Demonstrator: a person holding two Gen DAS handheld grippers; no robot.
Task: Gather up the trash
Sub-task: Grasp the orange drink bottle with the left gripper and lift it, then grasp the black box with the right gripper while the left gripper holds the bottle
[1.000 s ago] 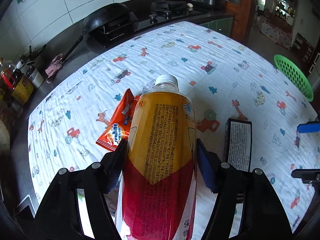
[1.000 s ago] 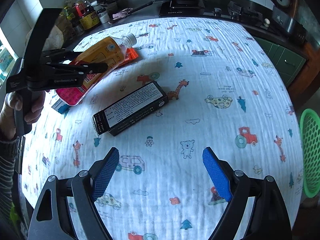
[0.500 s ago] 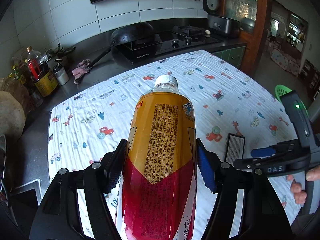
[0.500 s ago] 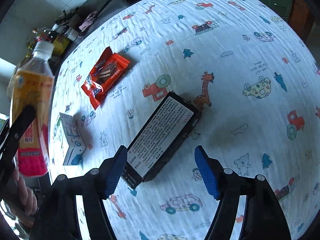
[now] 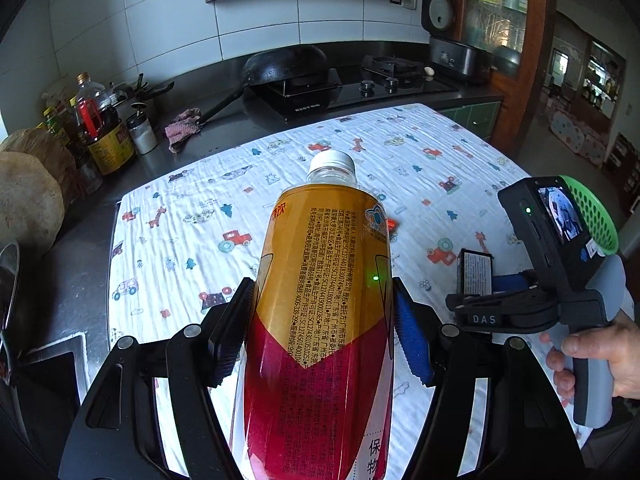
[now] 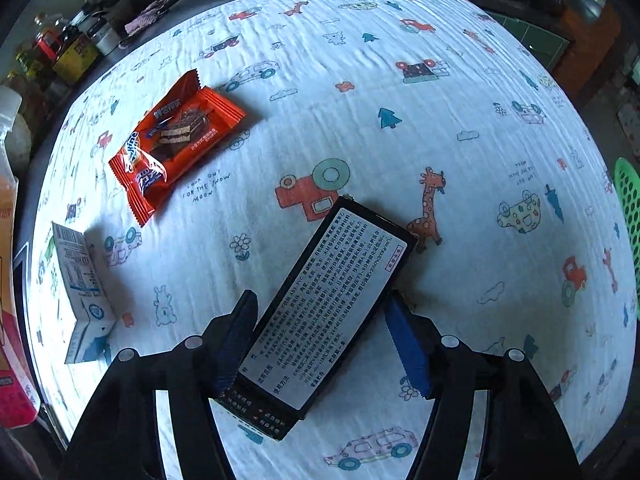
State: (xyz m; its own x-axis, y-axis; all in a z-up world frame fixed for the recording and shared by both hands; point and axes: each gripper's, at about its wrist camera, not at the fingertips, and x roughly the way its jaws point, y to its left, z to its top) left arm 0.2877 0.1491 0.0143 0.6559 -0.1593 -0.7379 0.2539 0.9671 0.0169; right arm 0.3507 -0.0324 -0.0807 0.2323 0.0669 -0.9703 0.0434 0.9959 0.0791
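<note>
Looking down over a table draped in a white cloth (image 6: 400,152) printed with small cartoon cars, giraffes and trees, set in a kitchen with white wall tiles. Running behind the table, a dark counter (image 5: 224,128) carrying a black wok (image 5: 286,66) on a stove, a pink rag (image 5: 182,130) and a cluster of sauce bottles (image 5: 98,128) at the far left. Peeking in at the right edge of the table, a green mesh basket (image 6: 630,204).

Gripping a drink bottle (image 5: 324,300) lengthwise in the left gripper (image 5: 324,332), pads pressing on both sides, bottle lifted clear of the cloth; yellow upper label, red lower label, white cap pointing away toward the stove.

Pointing steeply down, the right gripper (image 6: 324,340) straddling a black box (image 6: 332,304) lying flat on the cloth beside a printed giraffe, white text panel facing up. Jaws just closing in around it, left pad at the box edge, right pad appearing to stand a little off; a firm clamp not clear.

Lying farther left on the cloth, an orange snack wrapper (image 6: 176,140) and a small white carton (image 6: 80,296), well apart from the box
</note>
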